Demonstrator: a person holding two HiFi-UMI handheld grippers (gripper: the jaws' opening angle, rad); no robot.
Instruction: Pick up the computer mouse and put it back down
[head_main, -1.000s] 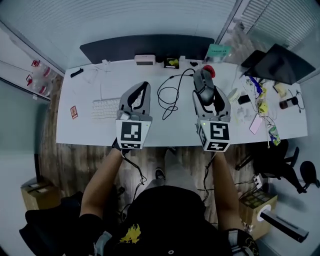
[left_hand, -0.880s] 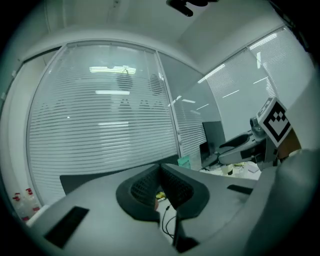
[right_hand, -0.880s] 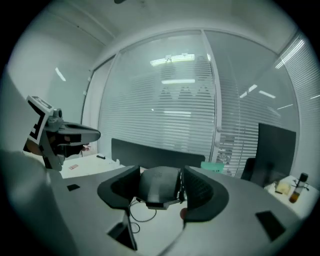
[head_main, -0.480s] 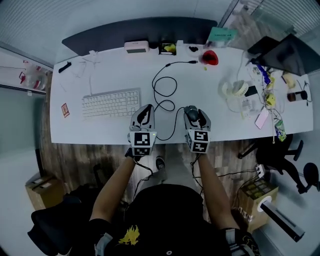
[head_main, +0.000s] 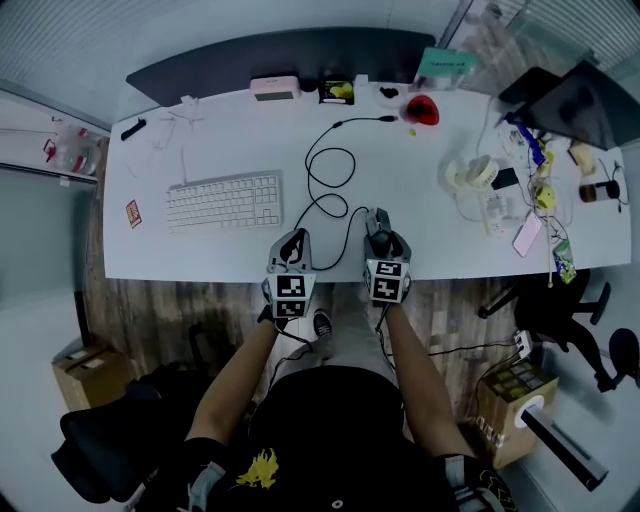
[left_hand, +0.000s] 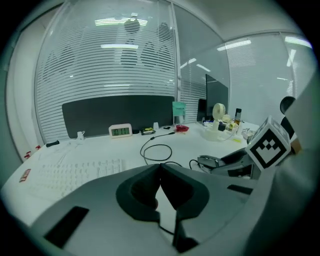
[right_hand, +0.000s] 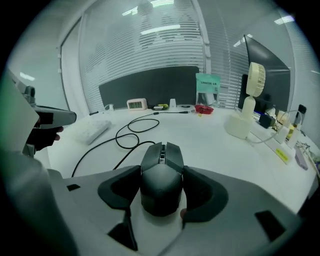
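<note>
Now the right gripper (head_main: 384, 234) had sunk from well above the desk (head_main: 220, 255) to its front edge, jaws still clamped on the mouse (right_hand: 161, 172). Whether the mouse touched the surface, I could not tell. The left gripper (left_hand: 160, 169), jaws together and empty, had dropped alongside. Only the release seemed left.

Matt black plastic computer mouse (right_hand: 161, 176), smooth white desk (head_main: 420, 225) (faint sheen), wood-grain floor (head_main: 160, 305)

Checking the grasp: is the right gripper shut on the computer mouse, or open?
Shut on it: the right gripper has both pads pressed against the sides of the computer mouse.
</note>
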